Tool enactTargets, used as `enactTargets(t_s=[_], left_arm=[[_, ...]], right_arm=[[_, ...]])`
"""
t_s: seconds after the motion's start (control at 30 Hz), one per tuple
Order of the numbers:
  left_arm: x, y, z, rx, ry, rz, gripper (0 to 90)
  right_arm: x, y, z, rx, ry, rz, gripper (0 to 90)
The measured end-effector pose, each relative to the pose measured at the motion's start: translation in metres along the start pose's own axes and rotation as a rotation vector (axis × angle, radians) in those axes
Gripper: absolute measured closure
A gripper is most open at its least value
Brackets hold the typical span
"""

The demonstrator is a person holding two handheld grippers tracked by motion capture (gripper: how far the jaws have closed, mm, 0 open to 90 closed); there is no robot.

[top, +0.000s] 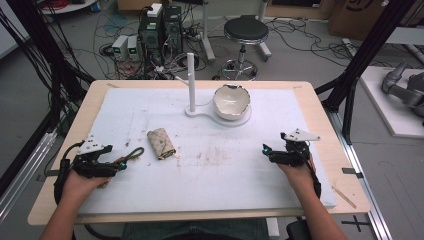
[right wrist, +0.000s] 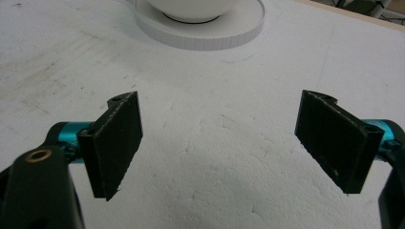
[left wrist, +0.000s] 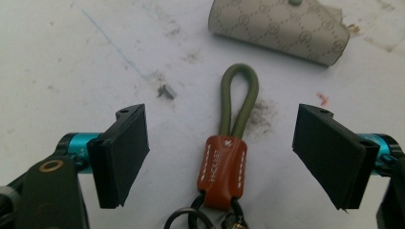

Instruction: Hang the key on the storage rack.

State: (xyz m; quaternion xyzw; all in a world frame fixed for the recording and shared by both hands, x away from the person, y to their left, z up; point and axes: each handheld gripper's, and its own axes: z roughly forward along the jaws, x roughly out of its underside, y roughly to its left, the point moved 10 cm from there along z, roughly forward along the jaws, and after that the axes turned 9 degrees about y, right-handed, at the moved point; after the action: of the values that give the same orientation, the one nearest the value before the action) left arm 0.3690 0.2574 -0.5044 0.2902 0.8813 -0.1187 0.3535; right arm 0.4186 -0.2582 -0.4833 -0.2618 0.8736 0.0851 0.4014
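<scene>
My left gripper (left wrist: 219,157) stands with its jaws wide apart and nothing pressed between them. Lying on the mat between its two black fingers (left wrist: 122,152) is the key strap: an olive-green cord loop (left wrist: 239,95) bound by a stitched orange-brown leather tab (left wrist: 222,171), with dark metal rings (left wrist: 191,217) at the near end. None of it touches either pad; the tab sits roughly midway, a little nearer the left finger.

The strap's long axis runs straight ahead along the line of the fingers, rings toward the gripper body and the cord loop pointing away past the fingertips. Beyond the loop, clear of it, lies the beige patterned fabric key pouch (left wrist: 282,28), set crosswise to the strap.

I judge the strap light and limp: the cord will flop and the rings will dangle and swing once lifted. The leather tab looks like the firmest, flattest part, so I would pinch there, across its width, where the pads can bite without the cord rolling out.

My right gripper (right wrist: 219,143) is likewise spread wide and holds nothing, with bare white foam mat (right wrist: 205,191) between its fingers. Well ahead of its fingertips sits the white ceramic bowl (right wrist: 191,7) on its round white stand base (right wrist: 215,33).
</scene>
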Motion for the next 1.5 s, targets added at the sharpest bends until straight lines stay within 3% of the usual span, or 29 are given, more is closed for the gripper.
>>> enactTargets(t_s=[0.17, 0.37, 0.7, 0.87, 1.07, 1.27, 1.5], left_arm=[[0.006, 0.001, 0.005, 0.002, 0.04, 0.009, 23.6], [0.01, 0.0, 0.011, 0.011, 0.085, 0.048, 31.1], [0.009, -0.006, 0.011, 0.071, 0.095, 0.071, 48.8], [0.008, -0.009, 0.01, 0.073, 0.105, 0.101, 65.4], [0.006, -0.009, 0.011, 0.074, 0.116, 0.121, 68.6], [-0.012, -0.009, -0.001, 0.086, 0.026, 0.078, 69.9], [-0.037, -0.012, -0.017, 0.072, -0.081, 0.061, 70.5]], right_arm=[[0.0, 0.001, 0.001, -0.001, 0.004, -0.003, 16.6], [0.001, 0.002, -0.001, -0.001, 0.011, -0.006, 16.6], [0.003, 0.001, -0.003, -0.003, 0.007, 0.001, 16.6], [0.003, 0.003, -0.003, -0.008, 0.006, -0.008, 16.6], [0.004, 0.003, -0.002, -0.014, 0.012, -0.011, 16.6], [0.005, 0.005, -0.002, -0.017, 0.017, -0.016, 16.6], [0.007, 0.003, -0.003, -0.016, 0.013, -0.012, 16.6]])
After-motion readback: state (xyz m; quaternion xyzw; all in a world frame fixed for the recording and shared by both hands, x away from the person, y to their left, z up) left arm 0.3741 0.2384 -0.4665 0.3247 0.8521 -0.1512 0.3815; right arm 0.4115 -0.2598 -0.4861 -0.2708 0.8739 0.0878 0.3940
